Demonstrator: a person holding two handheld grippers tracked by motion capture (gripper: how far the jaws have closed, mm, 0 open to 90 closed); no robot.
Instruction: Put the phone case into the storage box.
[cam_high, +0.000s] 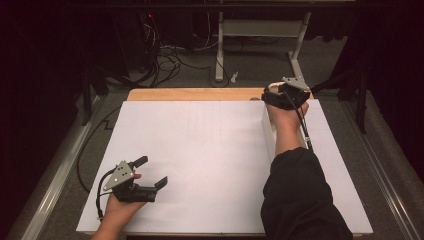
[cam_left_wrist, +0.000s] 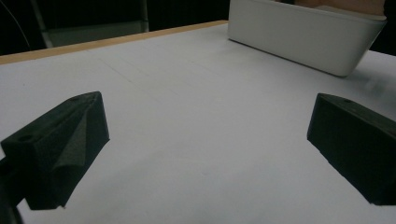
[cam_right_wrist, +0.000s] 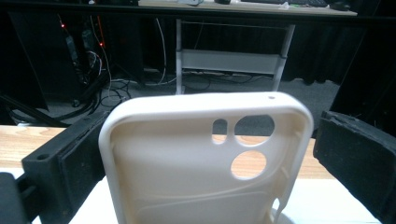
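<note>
A cream phone case (cam_right_wrist: 201, 158) stands upright between the jaws of my right gripper (cam_right_wrist: 205, 140), its camera cut-outs at the upper right. The left jaw sits against the case's edge, and a thin dark gap shows at the right jaw, so the jaws stand open around it. In the high view my right gripper (cam_high: 285, 92) is at the table's far edge, over the far end of a white bin (cam_high: 268, 127). My left gripper (cam_high: 152, 171) rests near the front left of the white table sheet (cam_high: 200, 150), open, with nothing between its jaws (cam_left_wrist: 205, 130).
The white bin (cam_left_wrist: 303, 37) lies ahead and to the right in the left gripper view. A wooden strip (cam_high: 195, 94) borders the table's far edge. Beyond it are cables on the floor (cam_high: 165, 60) and a white desk frame (cam_high: 260, 30).
</note>
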